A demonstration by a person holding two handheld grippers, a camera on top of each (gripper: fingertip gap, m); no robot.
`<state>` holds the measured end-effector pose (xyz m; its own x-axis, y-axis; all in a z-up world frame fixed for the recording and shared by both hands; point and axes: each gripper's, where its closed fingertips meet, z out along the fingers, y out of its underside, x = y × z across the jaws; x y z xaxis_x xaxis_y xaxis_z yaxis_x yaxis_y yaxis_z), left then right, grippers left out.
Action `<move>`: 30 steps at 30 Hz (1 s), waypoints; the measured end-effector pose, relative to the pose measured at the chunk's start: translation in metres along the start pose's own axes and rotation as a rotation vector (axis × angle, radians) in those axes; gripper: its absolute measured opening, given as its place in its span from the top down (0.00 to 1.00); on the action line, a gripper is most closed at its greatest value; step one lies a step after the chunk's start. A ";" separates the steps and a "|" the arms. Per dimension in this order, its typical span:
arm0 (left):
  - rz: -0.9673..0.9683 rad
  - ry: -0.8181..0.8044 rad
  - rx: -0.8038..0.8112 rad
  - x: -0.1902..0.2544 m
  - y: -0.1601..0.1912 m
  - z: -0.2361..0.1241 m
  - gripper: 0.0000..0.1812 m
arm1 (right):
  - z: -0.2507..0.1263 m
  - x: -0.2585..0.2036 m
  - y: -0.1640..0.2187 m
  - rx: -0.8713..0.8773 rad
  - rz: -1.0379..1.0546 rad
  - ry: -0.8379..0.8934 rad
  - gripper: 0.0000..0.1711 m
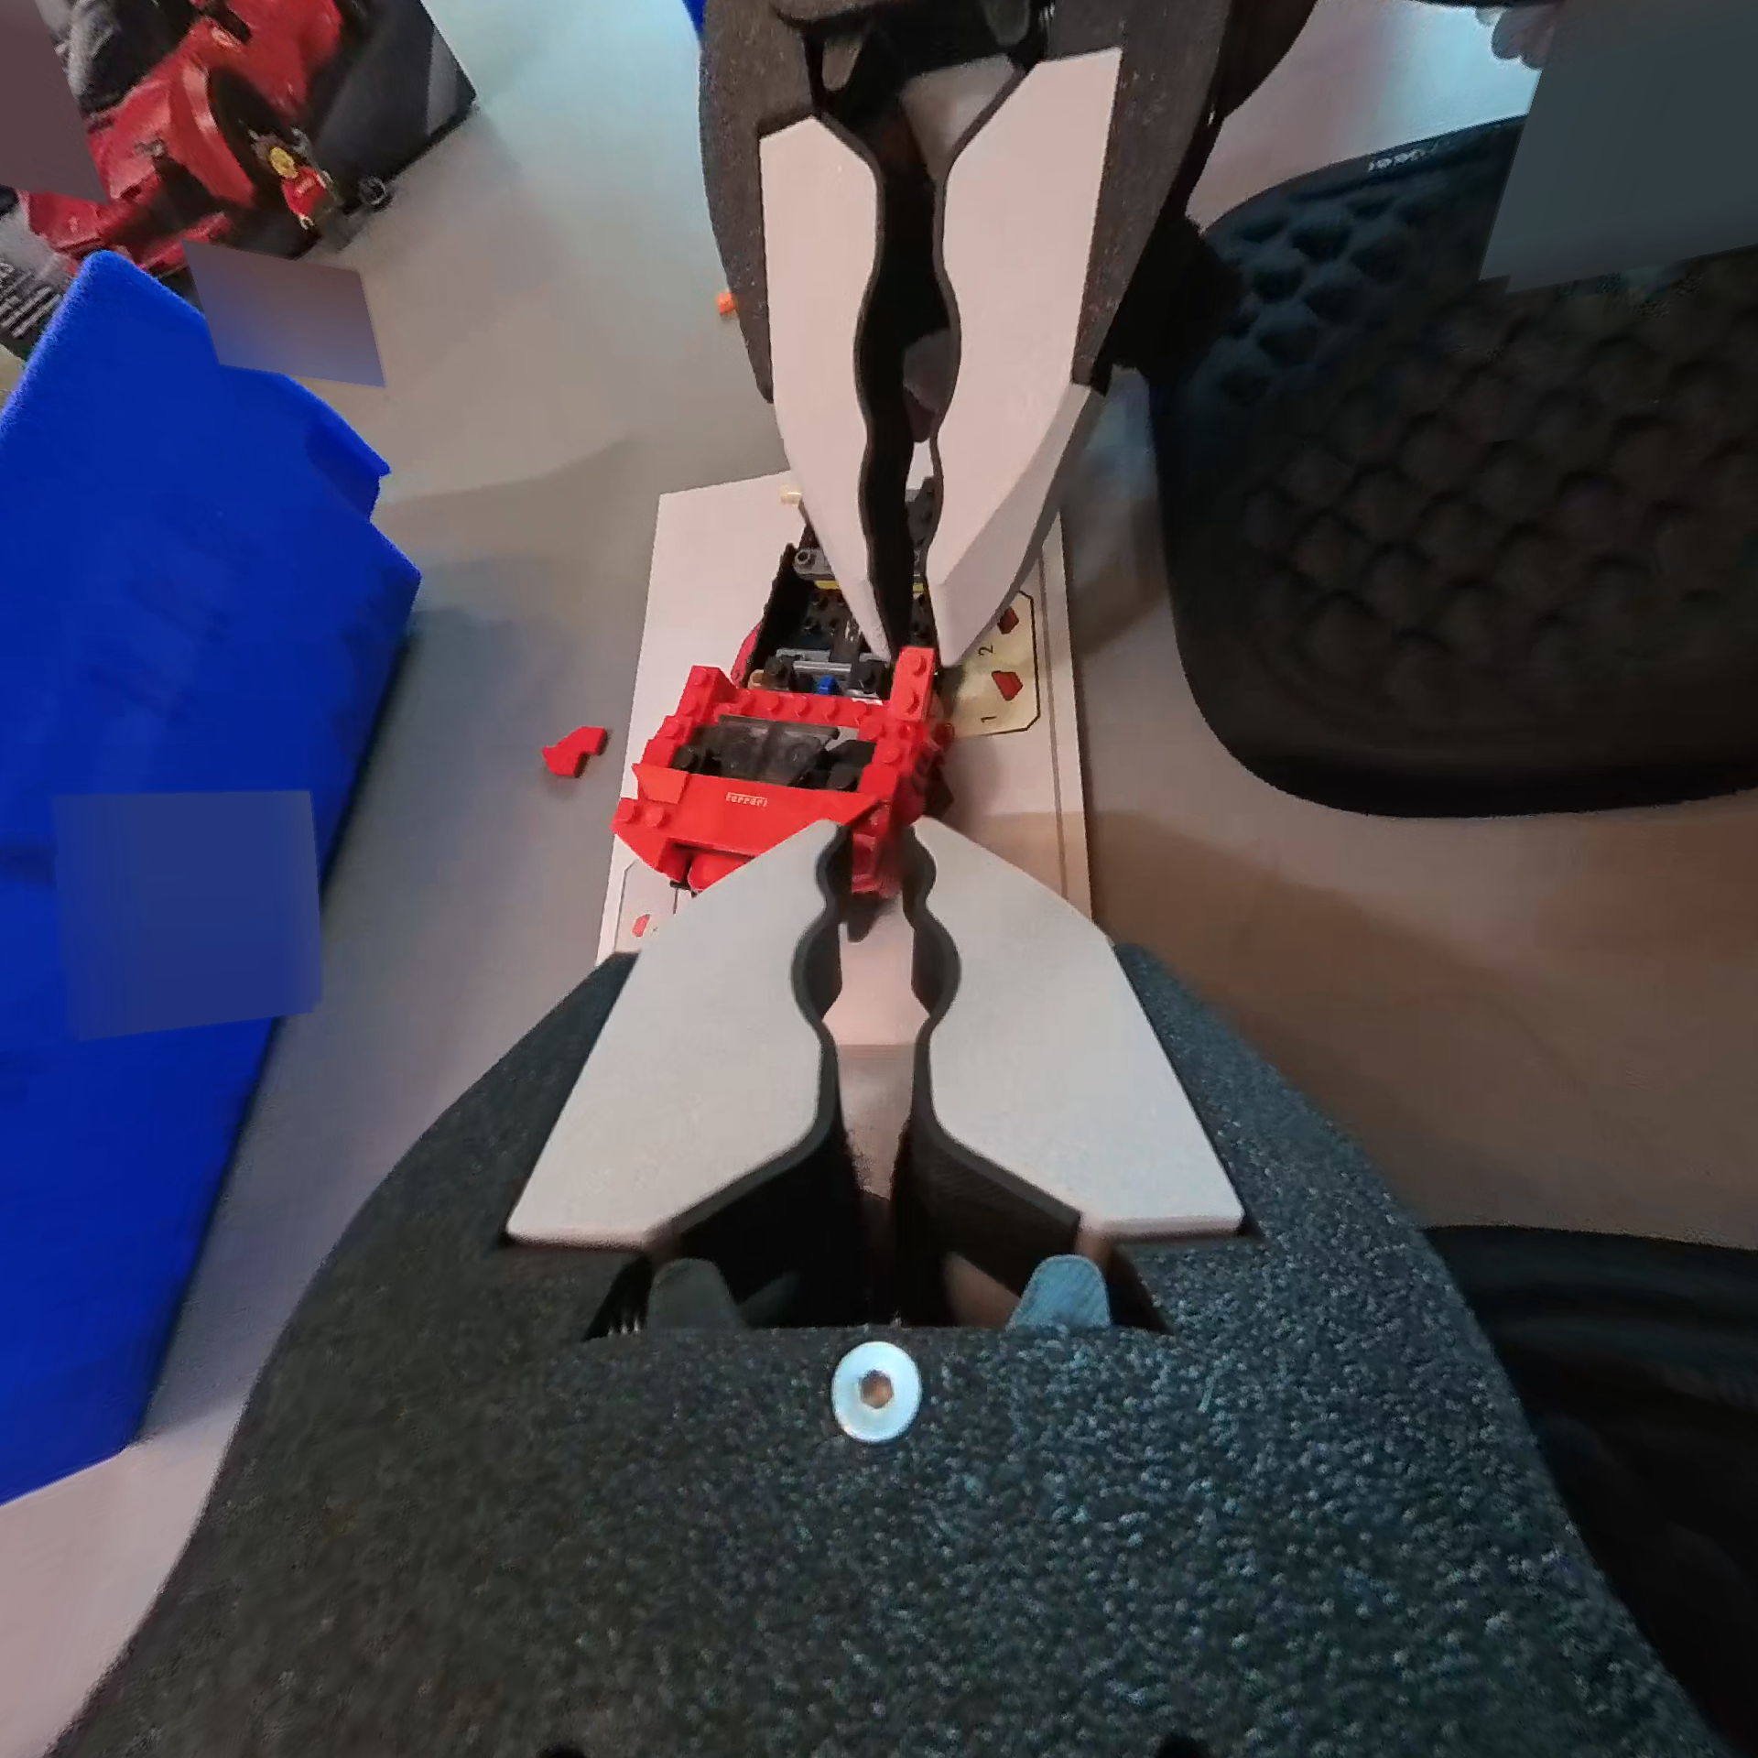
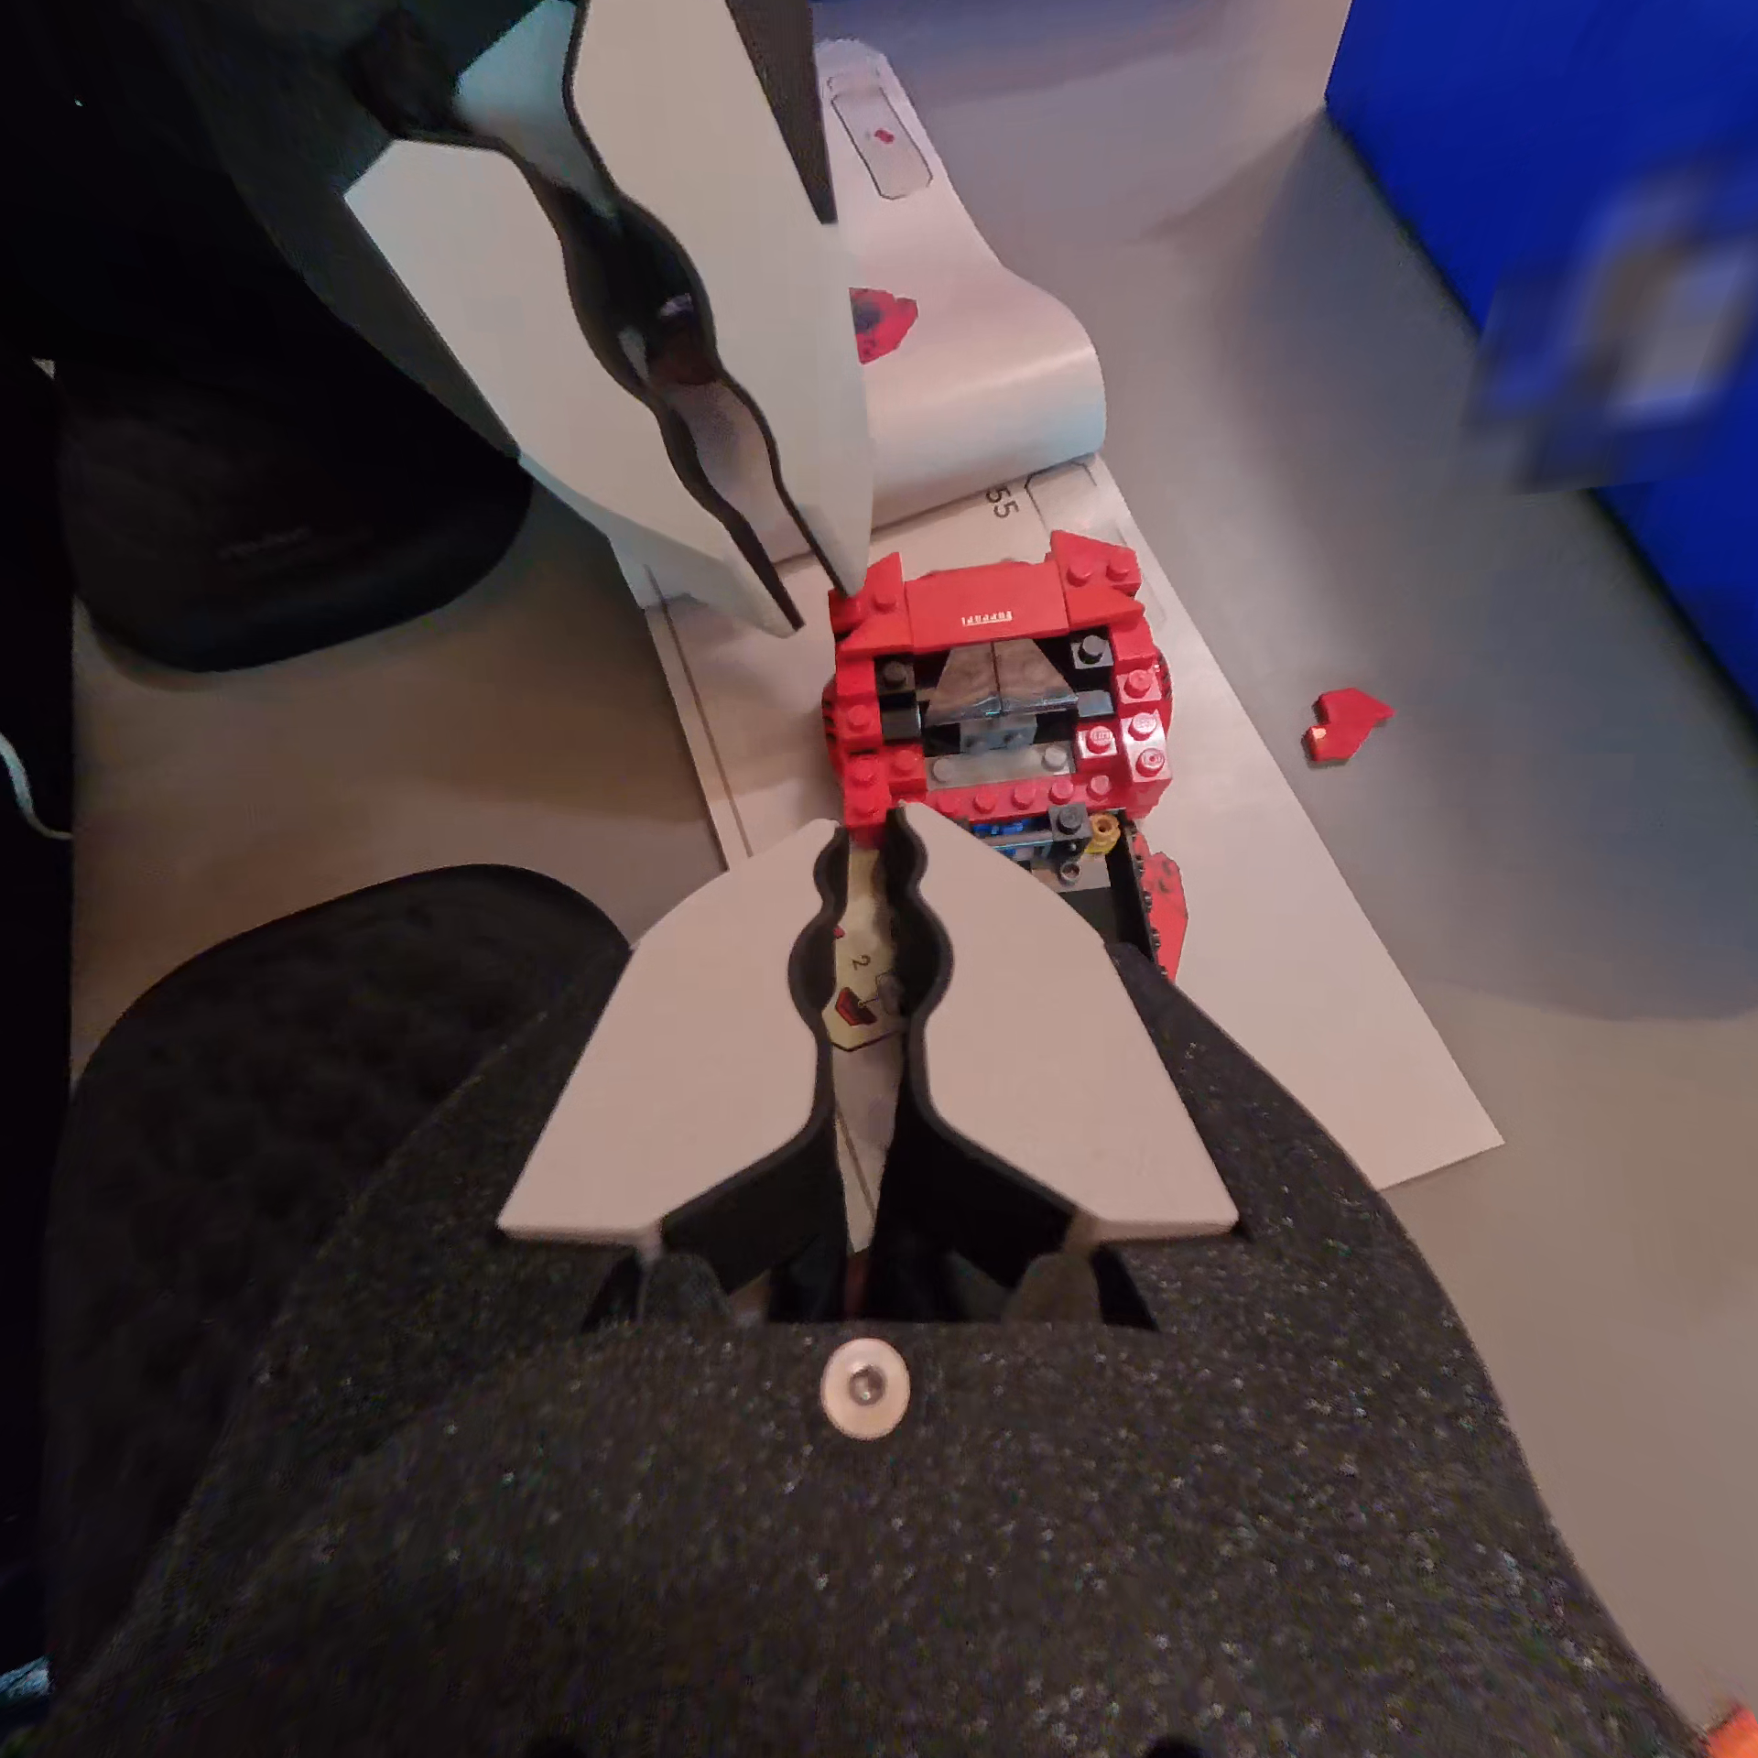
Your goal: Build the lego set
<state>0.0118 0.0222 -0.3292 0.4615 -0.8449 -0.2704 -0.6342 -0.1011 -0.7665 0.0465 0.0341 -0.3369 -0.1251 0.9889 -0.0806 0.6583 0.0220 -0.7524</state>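
Your left tongs (image 1: pixel 870 842) sit nearly closed, tips touching the red car's (image 1: pixel 790 761) near corner, your right tongs (image 2: pixel 889 818) pinch its far end almost shut, and its long axis runs straight between them on the booklet (image 2: pixel 1284 999).

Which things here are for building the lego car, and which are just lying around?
For the job: red lego car, loose red brick, instruction booklet, left gripper, right gripper.

Lying about: blue bin, black cushion, set box.
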 end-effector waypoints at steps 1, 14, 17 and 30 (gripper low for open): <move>-0.001 0.002 0.003 0.000 0.000 0.001 0.95 | 0.000 0.000 0.000 -0.001 -0.002 0.001 0.96; 0.020 -0.004 0.007 -0.001 -0.001 0.001 0.95 | 0.005 0.001 0.001 -0.032 -0.011 -0.013 0.96; 0.030 -0.010 0.006 -0.001 -0.001 0.001 0.95 | 0.006 0.001 0.002 -0.038 -0.009 -0.012 0.96; 0.038 -0.010 0.006 -0.001 -0.002 0.001 0.95 | 0.006 0.001 0.002 -0.038 -0.008 -0.015 0.96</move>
<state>0.0133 0.0239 -0.3285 0.4430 -0.8429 -0.3054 -0.6481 -0.0657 -0.7587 0.0429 0.0341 -0.3422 -0.1418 0.9863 -0.0846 0.6846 0.0359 -0.7280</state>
